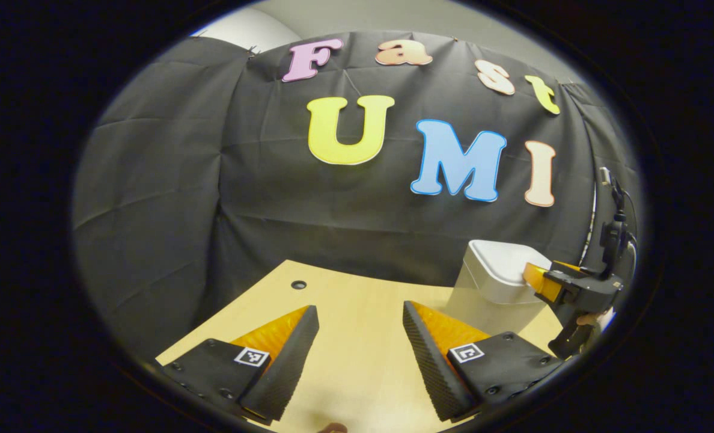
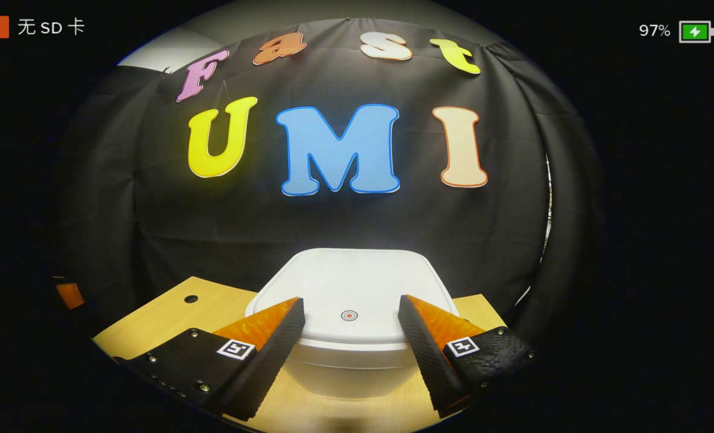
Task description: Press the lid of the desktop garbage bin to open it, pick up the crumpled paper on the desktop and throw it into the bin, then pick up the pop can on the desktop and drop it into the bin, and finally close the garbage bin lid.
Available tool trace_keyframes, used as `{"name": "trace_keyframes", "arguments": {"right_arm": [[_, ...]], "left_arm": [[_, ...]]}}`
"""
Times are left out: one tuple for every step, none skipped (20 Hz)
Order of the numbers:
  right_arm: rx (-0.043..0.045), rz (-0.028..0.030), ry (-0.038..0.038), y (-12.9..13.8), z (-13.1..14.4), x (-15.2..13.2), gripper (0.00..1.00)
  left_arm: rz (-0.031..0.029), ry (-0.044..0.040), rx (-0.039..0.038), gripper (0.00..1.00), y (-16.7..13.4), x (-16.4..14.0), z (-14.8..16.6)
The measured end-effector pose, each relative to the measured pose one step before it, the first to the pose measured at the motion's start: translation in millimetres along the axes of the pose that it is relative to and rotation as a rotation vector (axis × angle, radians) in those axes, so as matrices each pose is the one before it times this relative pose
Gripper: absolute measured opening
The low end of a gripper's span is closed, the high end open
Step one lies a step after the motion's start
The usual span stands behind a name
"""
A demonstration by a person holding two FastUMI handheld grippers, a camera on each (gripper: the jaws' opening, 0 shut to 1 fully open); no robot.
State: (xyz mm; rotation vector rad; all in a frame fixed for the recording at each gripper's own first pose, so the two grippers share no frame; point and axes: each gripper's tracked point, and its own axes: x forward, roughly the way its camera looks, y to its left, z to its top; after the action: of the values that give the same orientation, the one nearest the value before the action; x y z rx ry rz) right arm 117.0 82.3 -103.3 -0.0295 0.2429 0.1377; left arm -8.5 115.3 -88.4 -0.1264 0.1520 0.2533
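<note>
Bin (image 2: 357, 288) stands on the desk (image 2: 213, 313) by the wall, lid (image 2: 351, 282) down. Right gripper (image 2: 351, 316) hovers level at its front edge, fingers spread. Left gripper (image 1: 360, 325), also spread, hangs over bare desk; its view shows the right gripper (image 1: 543, 282) at the lid's rim.

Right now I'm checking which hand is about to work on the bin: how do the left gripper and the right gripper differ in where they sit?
The right gripper is poised over the closed lid of the white garbage bin, its fingers framing the lid's small round mark; the left gripper hangs over bare wooden desktop, with the bin off to its side. The right gripper is near the bin; the left stands apart. Both are open, holding nothing.
</note>
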Motion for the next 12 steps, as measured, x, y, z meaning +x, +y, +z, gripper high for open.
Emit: {"name": "trace_keyframes", "arguments": {"right_arm": [[0.00095,-0.00870,0.00143,0.06,-1.27,-0.93,1.00],[0.00085,-0.01269,0.00296,0.02,-1.94,-1.08,1.00],[0.00516,-0.01116,-0.00381,-0.52,-0.60,0.52,1.00],[0.01409,-0.00465,0.00641,0.12,-2.89,0.06,1.00],[0.01849,-0.00096,-0.01734,-0.27,1.46,-1.57,1.00],[-0.00008,0.00093,0.00298,1.16,-1.60,0.24,1.00],[-0.00856,0.00002,-0.00974,0.19,1.04,0.21,1.00],[-0.00475,0.00174,-0.00545,-0.08,0.14,-0.31,1.00],[-0.01006,0.00312,-0.00894,-0.16,0.28,0.01,1.00],[-0.00838,0.00289,-0.01089,-0.22,1.51,-1.16,1.00],[-0.00254,0.00176,-0.00867,-0.01,1.22,0.48,1.00],[0.00323,0.00158,-0.00002,-0.39,-0.08,0.04,1.00]], "left_arm": [[-0.00180,0.00113,-0.00081,0.94,-0.15,0.52,-1.18],[-0.00179,-0.00094,-0.00118,0.94,-0.99,0.23,0.30],[-0.00040,0.00040,-0.00008,0.94,-0.22,0.71,-0.11],[0.00016,-0.00046,0.00058,0.96,-0.18,-0.19,-0.33],[-0.00112,0.00074,0.00099,0.94,-0.41,0.76,-0.73],[-0.00134,0.00070,0.00106,0.96,-0.60,0.33,0.11],[-0.00228,0.00004,0.00115,0.94,-0.55,0.06,0.10],[-0.00324,-0.00090,0.00181,0.94,-0.60,-0.91,-0.33],[-0.00185,-0.00154,0.00298,0.94,-0.68,0.10,0.22],[-0.00103,-0.00214,0.00466,0.94,-0.70,-0.04,1.01],[-0.00104,-0.00221,0.00373,0.94,0.27,0.91,1.49],[-0.00158,-0.00149,0.00223,0.96,-1.22,0.41,0.31]]}}
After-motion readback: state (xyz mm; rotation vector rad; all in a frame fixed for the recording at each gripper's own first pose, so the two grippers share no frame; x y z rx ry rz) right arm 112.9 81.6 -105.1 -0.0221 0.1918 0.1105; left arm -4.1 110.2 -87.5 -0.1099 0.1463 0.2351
